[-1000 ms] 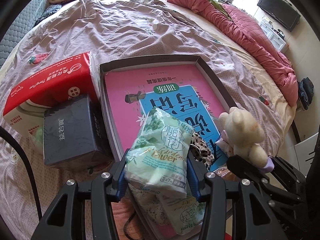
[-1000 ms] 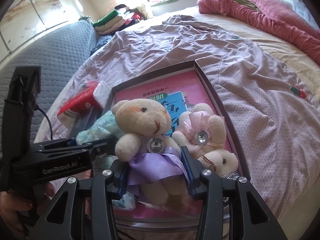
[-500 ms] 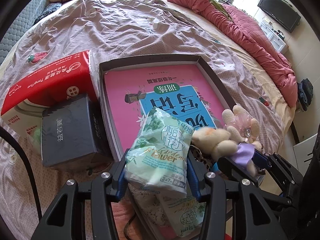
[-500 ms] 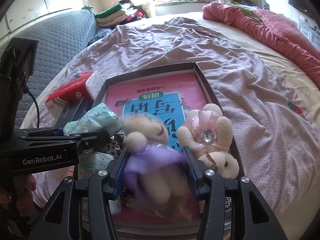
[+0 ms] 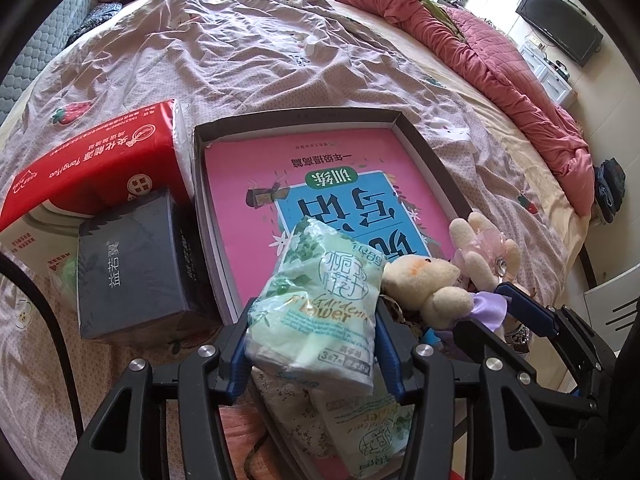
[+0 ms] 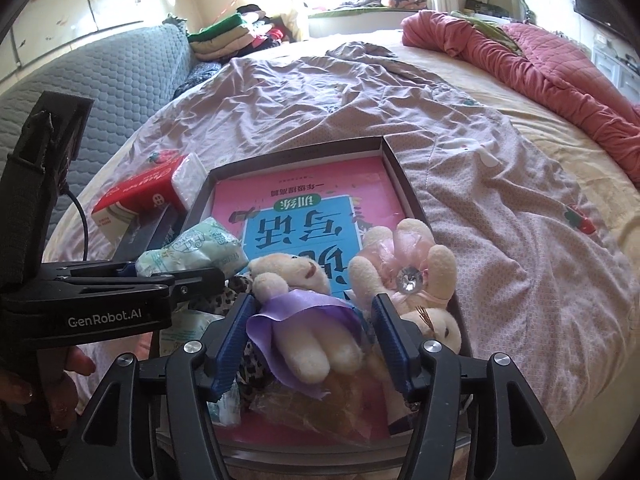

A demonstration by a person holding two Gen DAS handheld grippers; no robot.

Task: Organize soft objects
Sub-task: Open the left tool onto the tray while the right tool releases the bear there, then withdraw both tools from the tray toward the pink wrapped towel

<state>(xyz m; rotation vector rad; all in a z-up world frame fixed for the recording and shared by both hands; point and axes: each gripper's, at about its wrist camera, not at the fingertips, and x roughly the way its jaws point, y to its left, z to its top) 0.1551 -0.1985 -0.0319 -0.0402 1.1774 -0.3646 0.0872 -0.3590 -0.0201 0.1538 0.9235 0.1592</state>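
My left gripper point(image 5: 312, 344) is shut on a green tissue pack point(image 5: 320, 304) and holds it above the near end of a dark shallow box point(image 5: 424, 148) lined with a pink book point(image 5: 280, 168). My right gripper point(image 6: 310, 332) surrounds a cream teddy bear in a purple ribbon dress point(image 6: 304, 312), lying on its side in the box; the jaws look slightly apart from it. The bear also shows in the left wrist view point(image 5: 424, 284). A second plush with a pink bow point(image 6: 404, 276) lies beside it. Another tissue pack point(image 5: 360, 436) lies under my left gripper.
A red tissue package point(image 5: 92, 168) and a dark blue box point(image 5: 132, 268) sit left of the dark box on the lilac bedspread point(image 5: 260, 52). A rose quilt point(image 5: 500, 68) runs along the right. A grey sofa point(image 6: 100, 76) and folded clothes point(image 6: 228, 32) stand behind.
The right gripper lowered the purple-dress bear from upright to lying on its side in the box, and its jaws have widened. The left gripper kept holding the tissue pack in place.
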